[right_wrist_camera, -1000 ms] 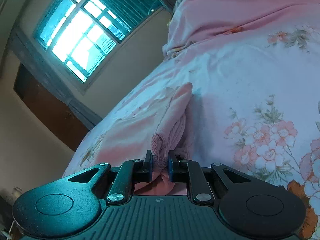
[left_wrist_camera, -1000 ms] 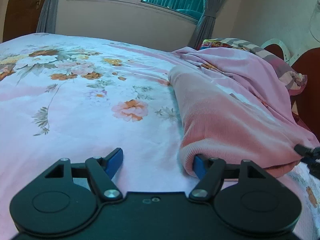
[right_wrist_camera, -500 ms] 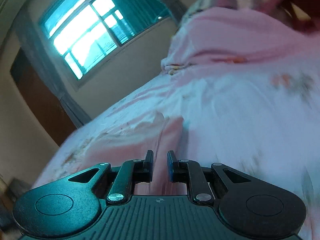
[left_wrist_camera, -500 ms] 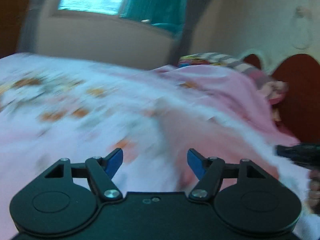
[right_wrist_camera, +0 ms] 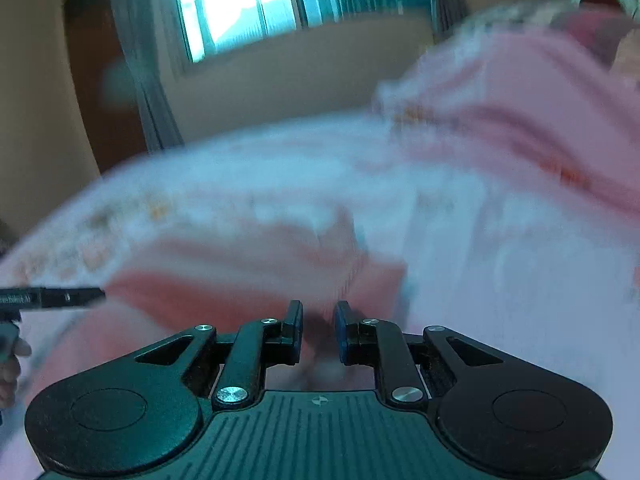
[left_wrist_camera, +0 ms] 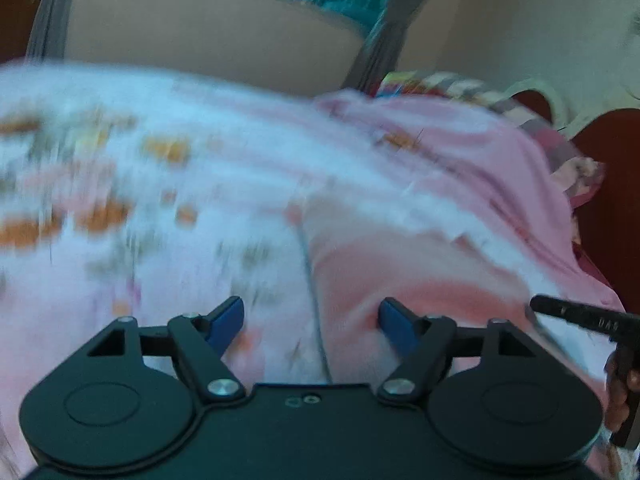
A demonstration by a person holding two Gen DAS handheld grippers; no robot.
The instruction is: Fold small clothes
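Note:
A salmon-pink garment [left_wrist_camera: 400, 272] lies folded on the floral bedsheet [left_wrist_camera: 160, 240], blurred by motion. My left gripper [left_wrist_camera: 310, 314] hovers over the garment's left edge, its jaws opening, the pads touching nothing. At the far right of the left wrist view, the right gripper [left_wrist_camera: 580, 318] and a person's hand [left_wrist_camera: 618, 384] show. In the right wrist view the right gripper [right_wrist_camera: 318, 316] stands nearly closed, with pink cloth of the garment [right_wrist_camera: 240, 280] pinched between its pads. The left gripper's finger [right_wrist_camera: 52, 298] pokes in from the left there.
A heap of pink blanket [left_wrist_camera: 480, 152] and a striped pillow [left_wrist_camera: 460, 84] lie at the bed's head, by a dark red headboard [left_wrist_camera: 612, 200]. Beyond the bed are a wall, grey curtains and a window [right_wrist_camera: 256, 4].
Both views have turned blurry with movement. The right wrist view has rolled from tilted to level, cloth still in its jaws. The left gripper's right finger has come off the garment's hem.

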